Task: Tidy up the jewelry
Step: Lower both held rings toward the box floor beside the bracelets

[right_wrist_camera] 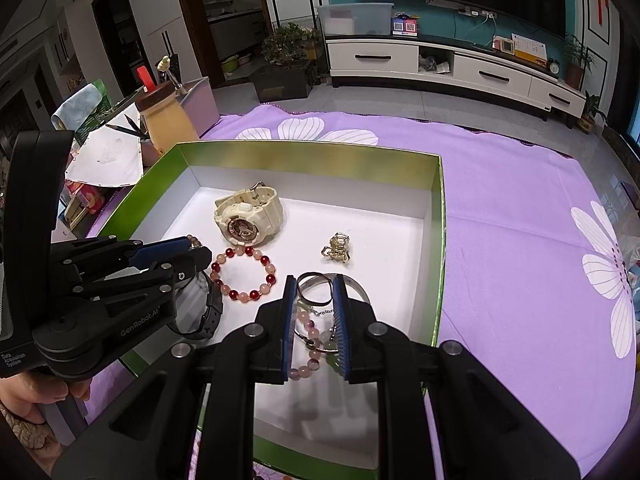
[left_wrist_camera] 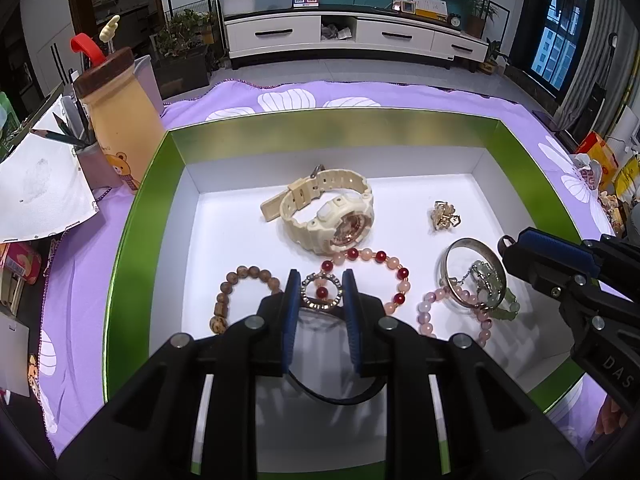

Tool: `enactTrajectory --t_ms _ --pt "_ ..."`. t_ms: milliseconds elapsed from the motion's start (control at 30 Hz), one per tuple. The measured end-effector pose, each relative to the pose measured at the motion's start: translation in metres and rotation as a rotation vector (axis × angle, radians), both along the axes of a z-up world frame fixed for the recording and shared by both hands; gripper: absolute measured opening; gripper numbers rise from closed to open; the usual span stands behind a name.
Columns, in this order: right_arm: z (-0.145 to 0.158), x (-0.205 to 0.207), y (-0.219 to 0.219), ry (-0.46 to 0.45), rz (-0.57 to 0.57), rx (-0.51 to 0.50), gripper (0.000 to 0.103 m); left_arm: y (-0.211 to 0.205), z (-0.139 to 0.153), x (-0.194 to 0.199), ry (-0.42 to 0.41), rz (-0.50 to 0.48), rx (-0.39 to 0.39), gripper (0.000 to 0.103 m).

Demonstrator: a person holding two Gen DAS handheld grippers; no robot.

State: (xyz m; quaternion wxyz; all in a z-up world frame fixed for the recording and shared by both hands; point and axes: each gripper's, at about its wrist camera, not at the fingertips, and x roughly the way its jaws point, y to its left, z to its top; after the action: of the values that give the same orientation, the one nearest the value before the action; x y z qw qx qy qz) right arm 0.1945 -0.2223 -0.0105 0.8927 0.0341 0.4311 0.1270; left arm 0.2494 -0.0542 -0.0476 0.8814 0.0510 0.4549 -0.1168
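Jewelry lies spread across the white floor of a green-walled box [left_wrist_camera: 176, 148] that sits on your table under a purple flowered cloth [right_wrist_camera: 520, 220]. Your left tool [left_wrist_camera: 321, 280] reaches in from the near edge, its blue pads [left_wrist_camera: 291, 300] set on either side of a black watch with a jewelled bezel [left_wrist_camera: 321, 294]; the pads sit just beside the bezel, but you cannot tell from either view whether they truly pinch it. In the right wrist view the watch's dark strap [right_wrist_camera: 206, 312] shows under that tool. Your right tool [right_wrist_camera: 315, 284] hovers over the cluster at the box's near right, its pads apart with a gap between them, framing a silver bangle [right_wrist_camera: 320, 282] and a pale pink bead bracelet [right_wrist_camera: 308, 344] without clearly touching either. A small green piece [left_wrist_camera: 506, 308] lies tangled with that cluster. A cream watch [left_wrist_camera: 332, 212] rests toward the back of the box, and a red and peach bead bracelet [left_wrist_camera: 384, 268] lies just in front of it. A brown wooden bead bracelet [left_wrist_camera: 236, 292] sits to the left, and a gold hair claw [left_wrist_camera: 444, 216] lies apart at the right. Left of the box stand a tan bear-printed bottle [left_wrist_camera: 120, 120] and a pencil cup [left_wrist_camera: 94, 160].
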Motion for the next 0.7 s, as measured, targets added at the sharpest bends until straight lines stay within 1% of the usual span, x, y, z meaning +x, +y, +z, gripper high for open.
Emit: enactTrajectory --t_ms 567,700 --pt "0.0000 -0.0025 -0.0013 0.005 -0.004 0.002 0.018 0.0013 0.0001 -0.0007 0.003 0.000 0.002 0.021" --pt "0.0000 -0.0021 -0.0013 0.006 -0.005 0.003 0.018 0.0017 0.0003 -0.0015 0.002 0.000 0.001 0.023"
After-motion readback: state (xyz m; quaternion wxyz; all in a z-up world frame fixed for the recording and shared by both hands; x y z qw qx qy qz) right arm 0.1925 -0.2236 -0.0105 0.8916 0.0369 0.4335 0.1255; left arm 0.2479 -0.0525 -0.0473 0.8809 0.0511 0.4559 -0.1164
